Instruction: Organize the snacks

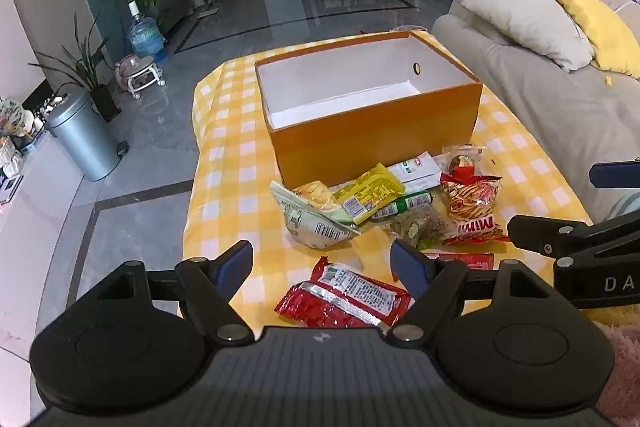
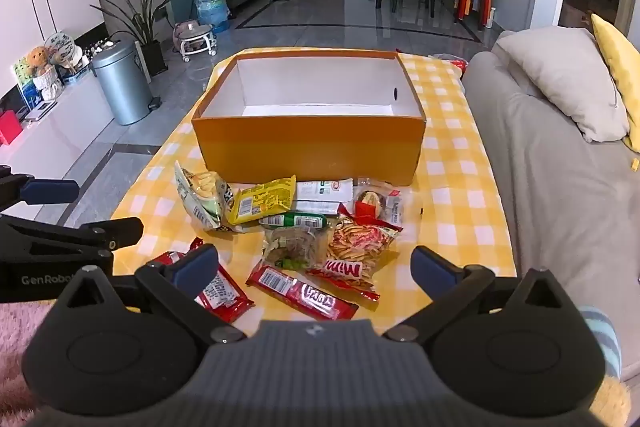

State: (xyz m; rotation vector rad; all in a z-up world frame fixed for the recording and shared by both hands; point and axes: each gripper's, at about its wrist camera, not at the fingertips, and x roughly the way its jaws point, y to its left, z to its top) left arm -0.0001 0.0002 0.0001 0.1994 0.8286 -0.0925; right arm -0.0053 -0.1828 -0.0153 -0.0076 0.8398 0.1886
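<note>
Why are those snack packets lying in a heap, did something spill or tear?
Nothing looks spilled or torn. The snack packets lie loosely piled, some overlapping, on the yellow checked cloth in front of the orange box, whose visible inside looks empty. Both the left gripper and right gripper are open, holding nothing.

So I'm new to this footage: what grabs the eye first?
The big orange box, open and white inside, stands mid-table on the yellow checked cloth. In front of it lies a jumble of snack packets, with a red Mimi bag and a yellow packet brightest.
</note>
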